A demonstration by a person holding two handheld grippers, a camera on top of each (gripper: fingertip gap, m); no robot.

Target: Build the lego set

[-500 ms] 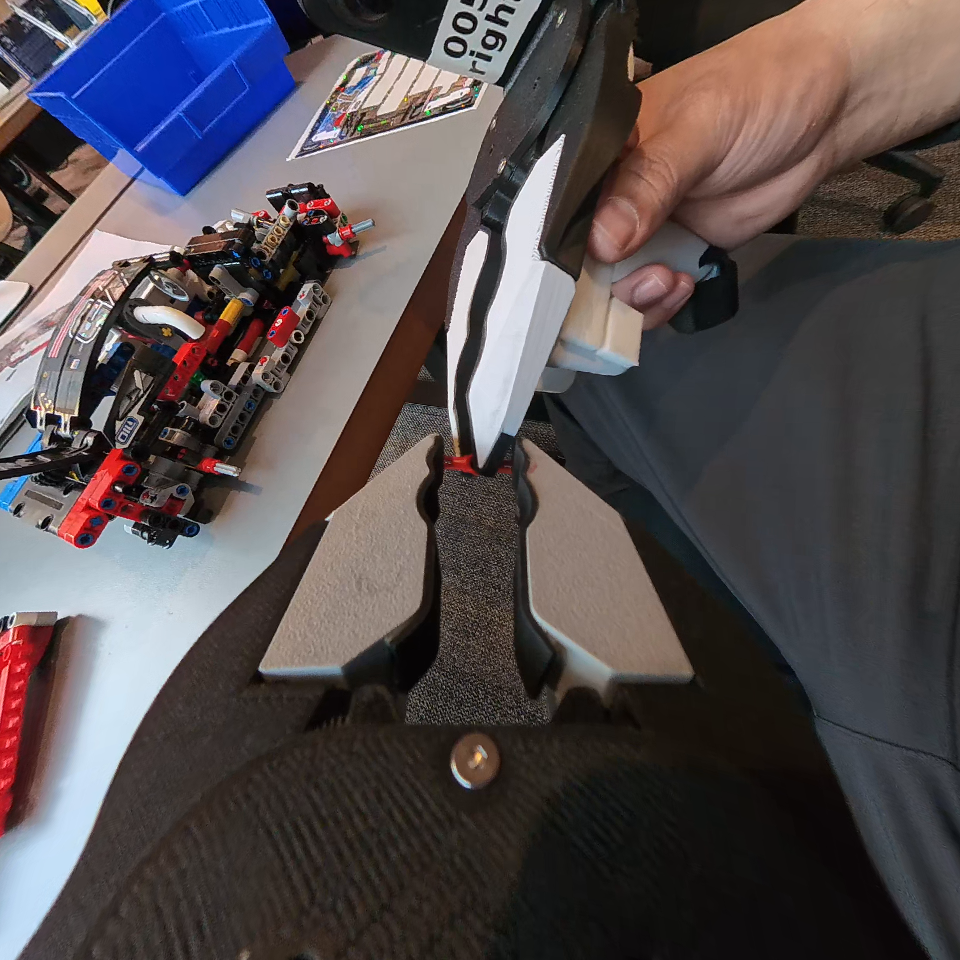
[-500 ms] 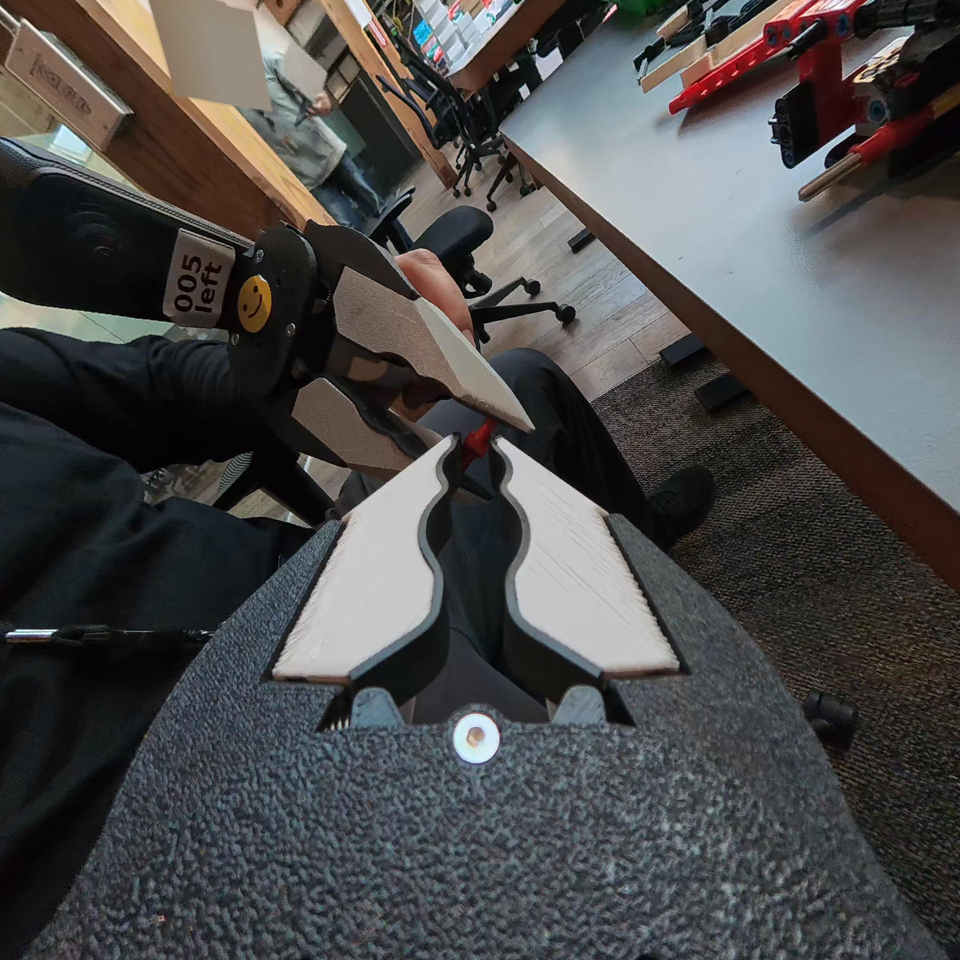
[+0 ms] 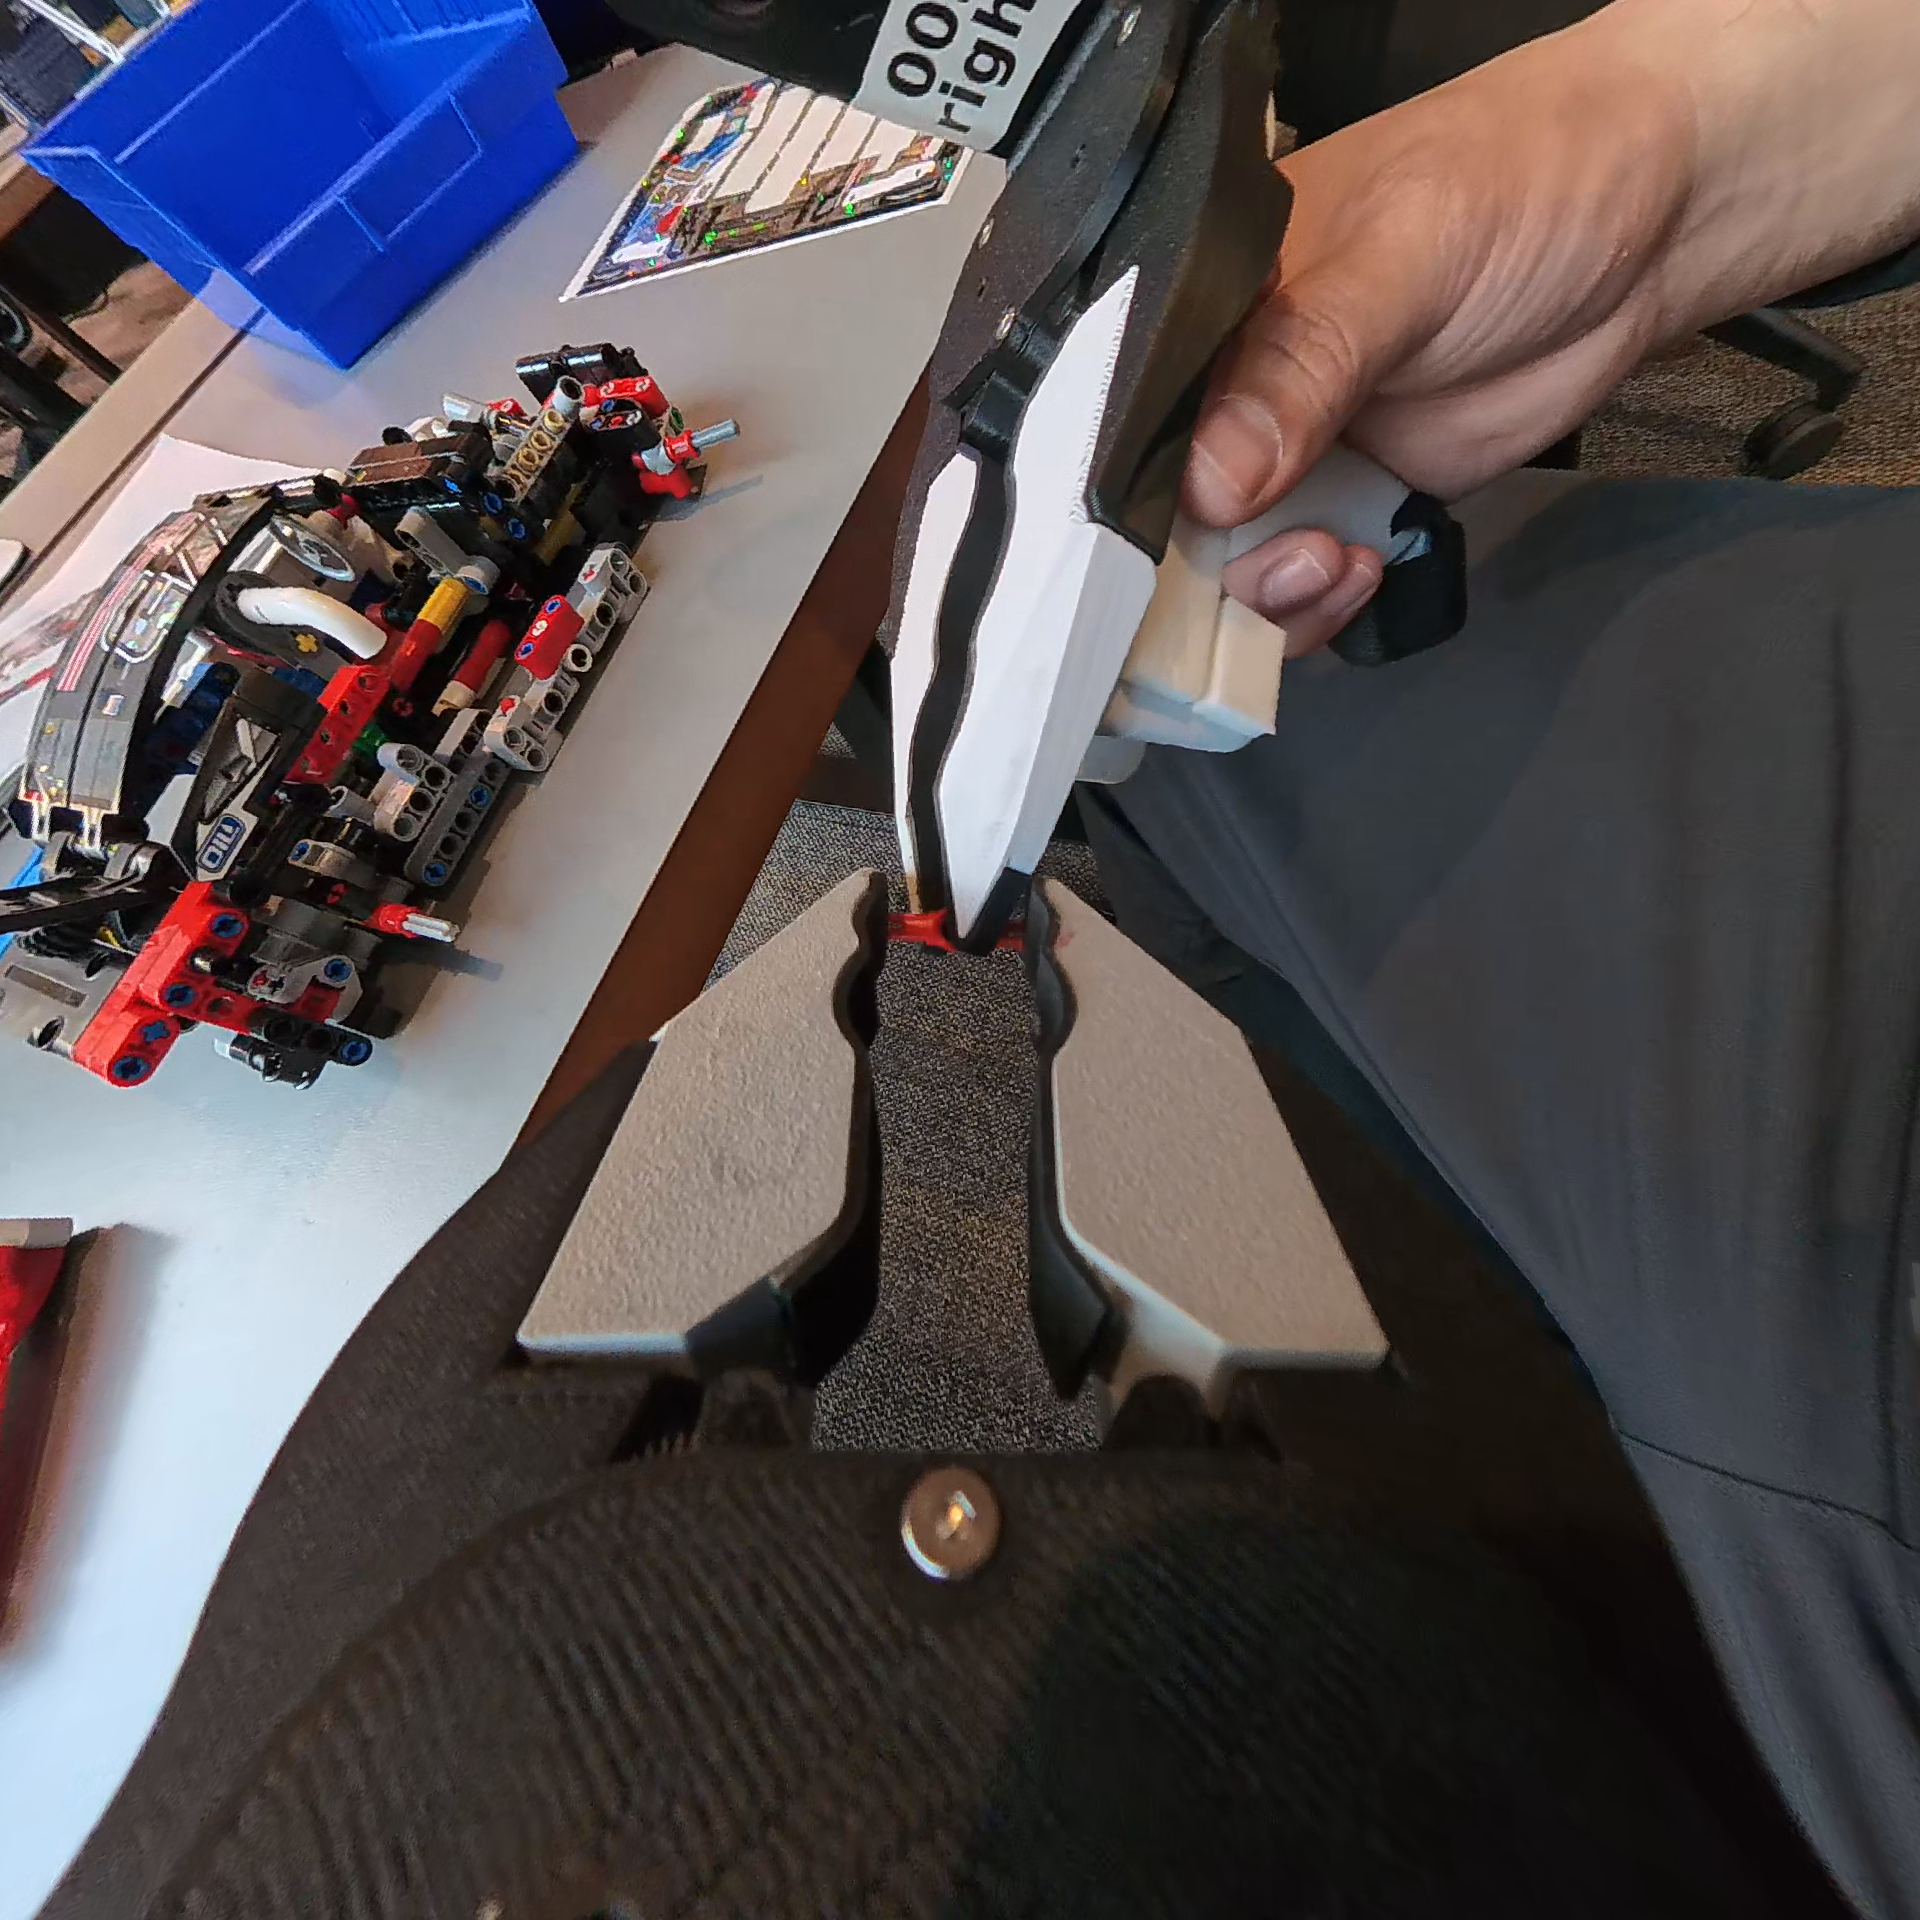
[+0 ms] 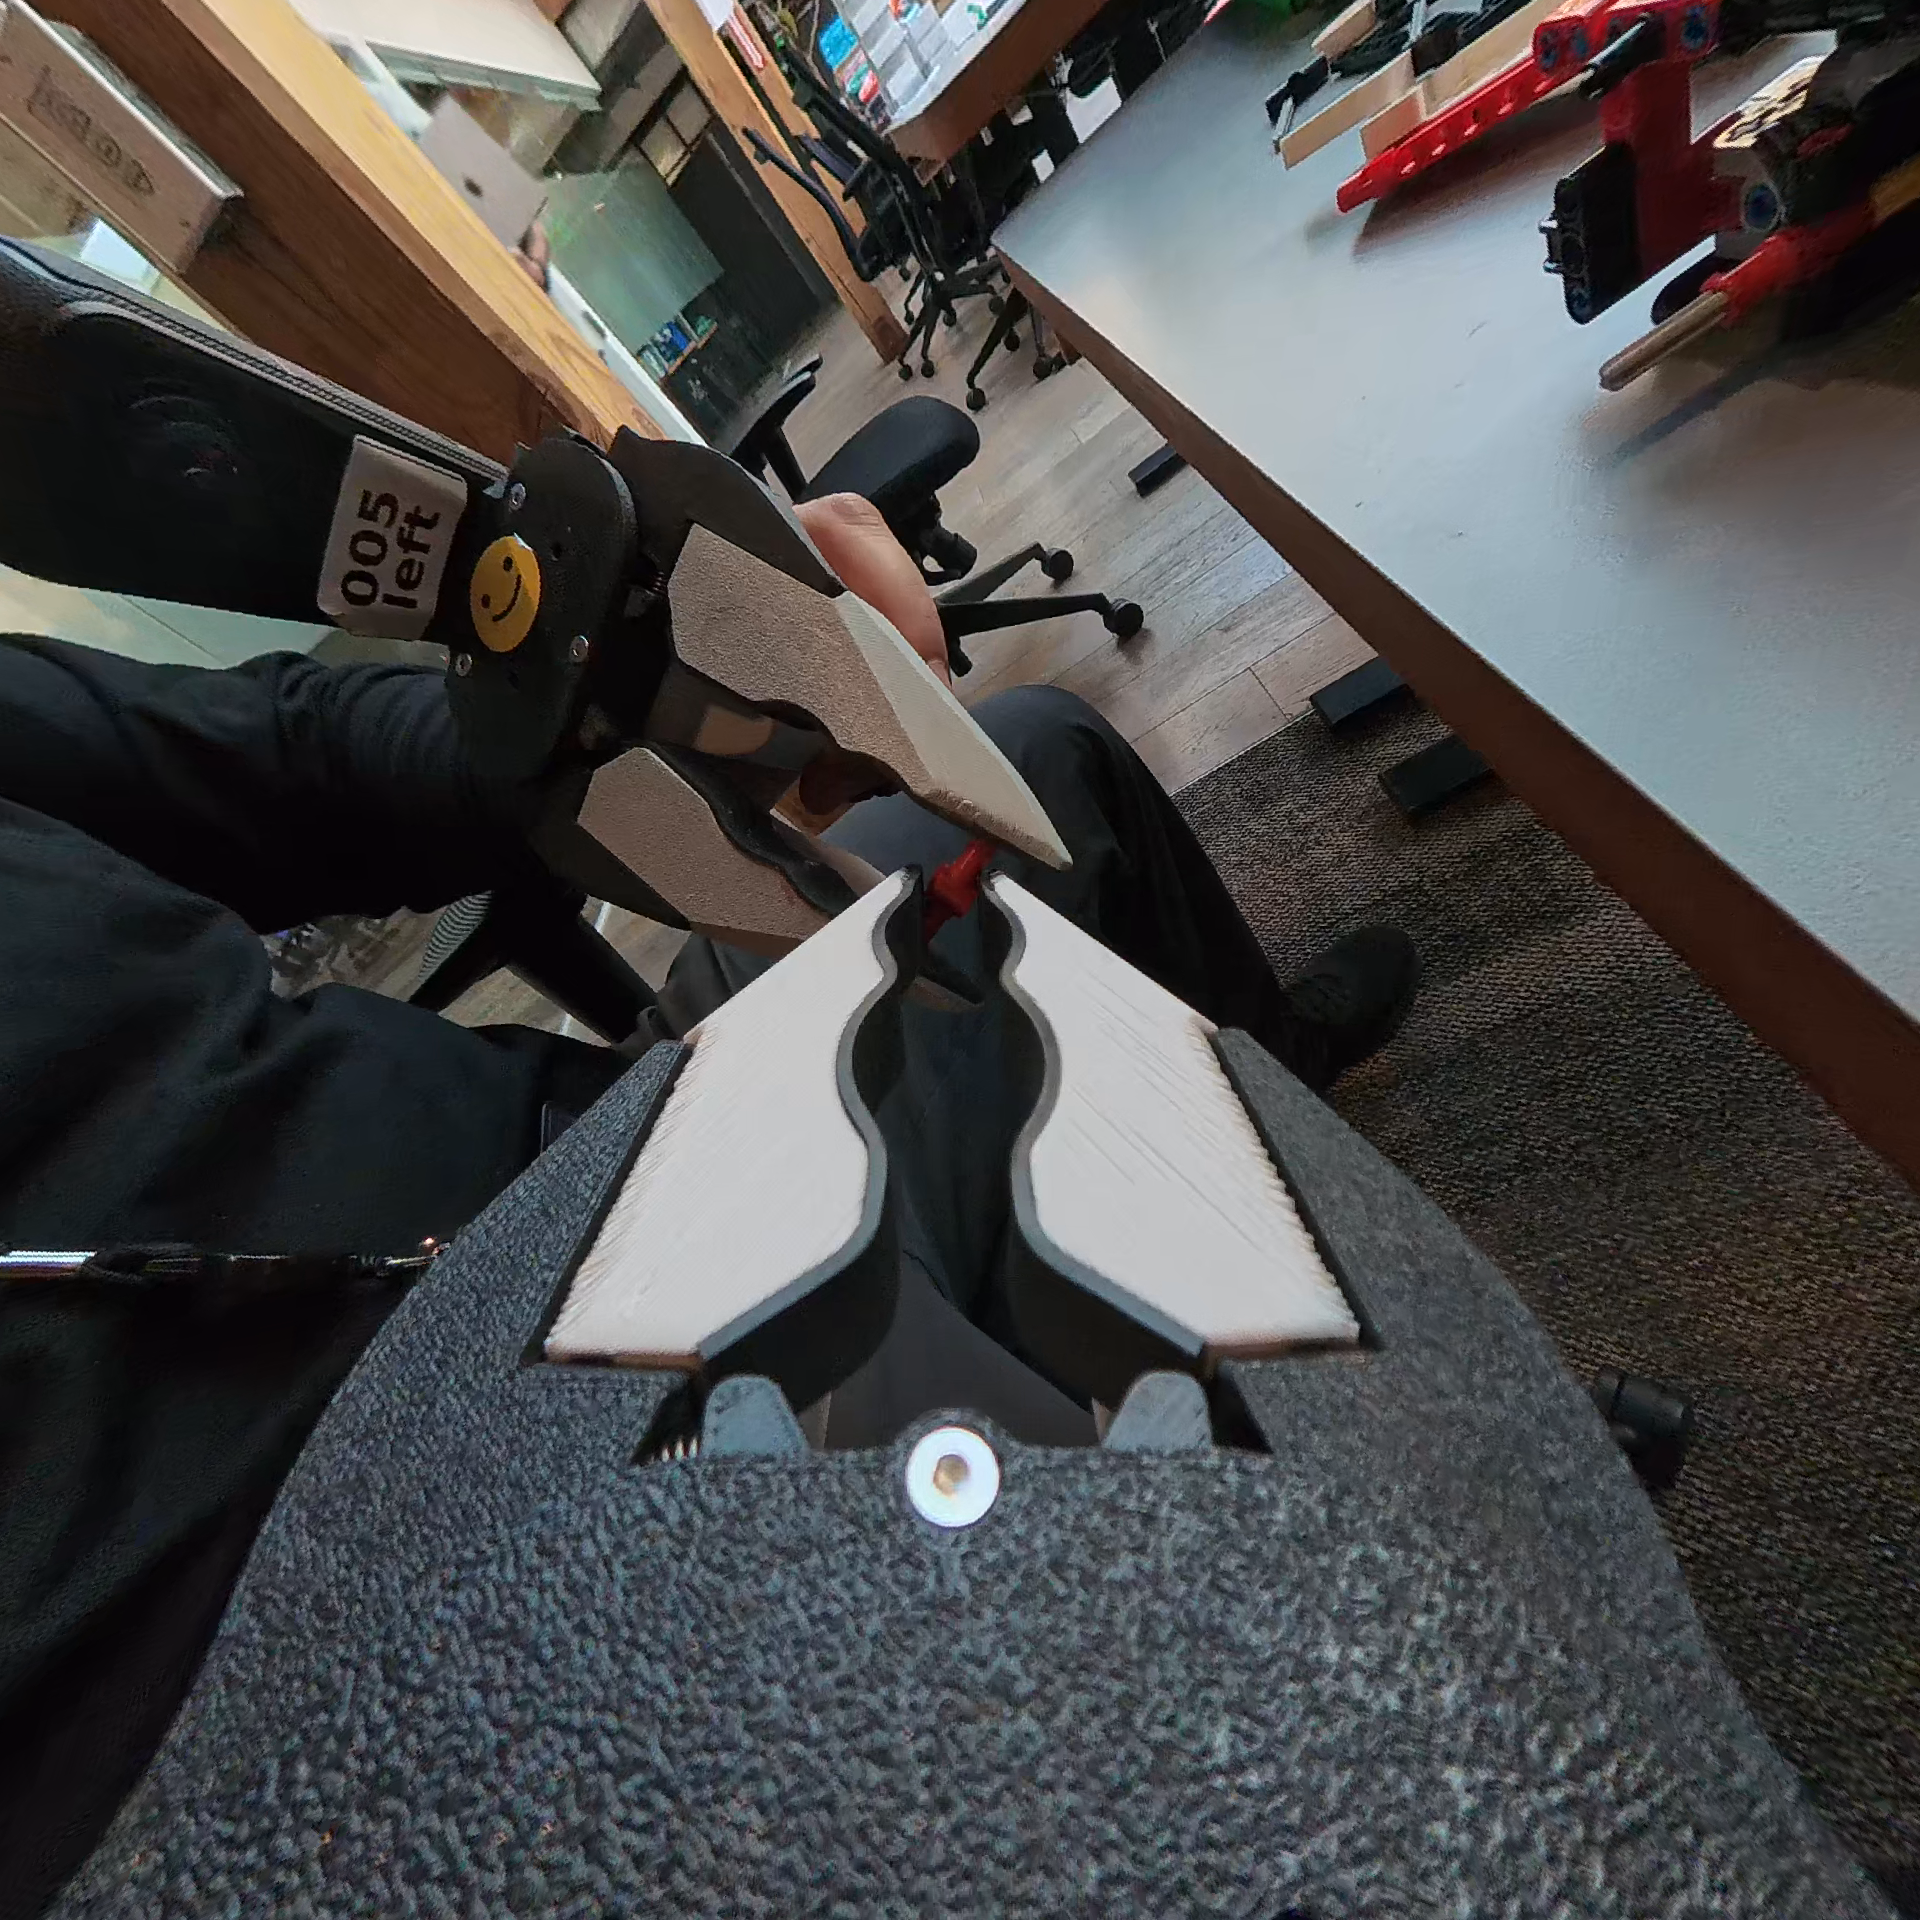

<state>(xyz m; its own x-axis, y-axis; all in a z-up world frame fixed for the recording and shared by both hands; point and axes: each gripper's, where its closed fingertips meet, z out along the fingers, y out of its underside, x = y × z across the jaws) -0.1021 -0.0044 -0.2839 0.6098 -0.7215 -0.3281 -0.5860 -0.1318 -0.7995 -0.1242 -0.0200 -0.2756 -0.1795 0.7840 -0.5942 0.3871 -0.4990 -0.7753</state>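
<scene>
Left wrist view: my left gripper fingers still pinch the small red Lego pin off the counter. My right gripper still nips its middle. Nothing moved; handover unfinished.

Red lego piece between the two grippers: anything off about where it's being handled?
Yes. The small red lego piece spans the left gripper fingertips while the right gripper pinches its middle, off the table edge over carpet and the person's lap. A slip drops it to the floor, away from the lego car.
</scene>
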